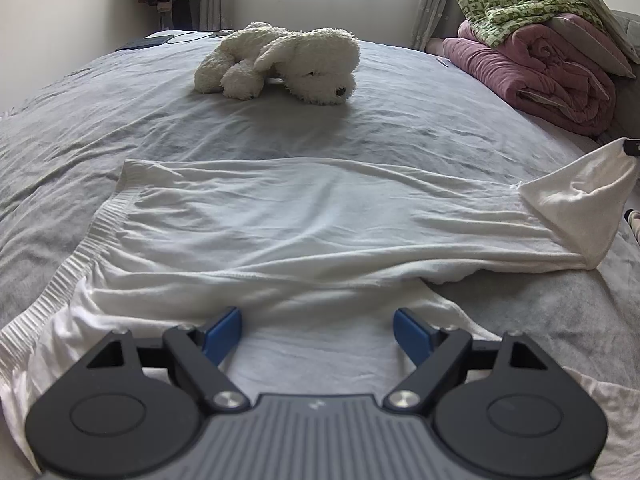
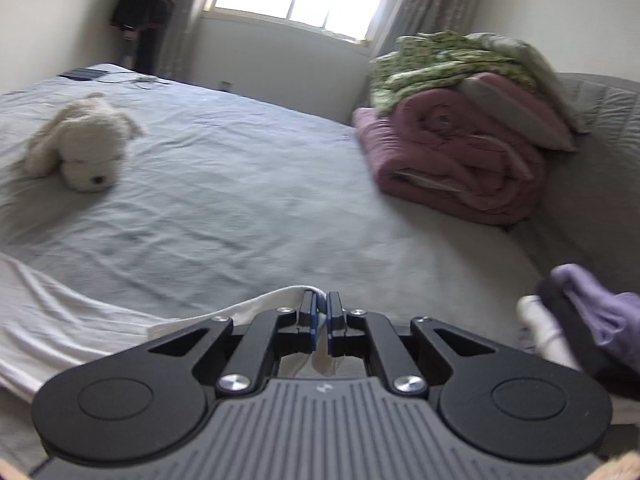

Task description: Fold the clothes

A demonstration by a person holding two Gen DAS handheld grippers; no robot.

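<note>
Right gripper [image 2: 321,312] pinching white garment [image 2: 72,332]

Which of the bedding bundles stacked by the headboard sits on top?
The green patterned quilt sits on top, draped over the rolled pink comforter, which rests directly on the grey bedsheet.

White garment [image 1: 304,224] spread flat, wrinkled, on grey bed — ribbed hem left, right corner lifted

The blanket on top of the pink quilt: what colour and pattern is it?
Green and white checked print on the blanket, clearest in the left wrist view.
</note>
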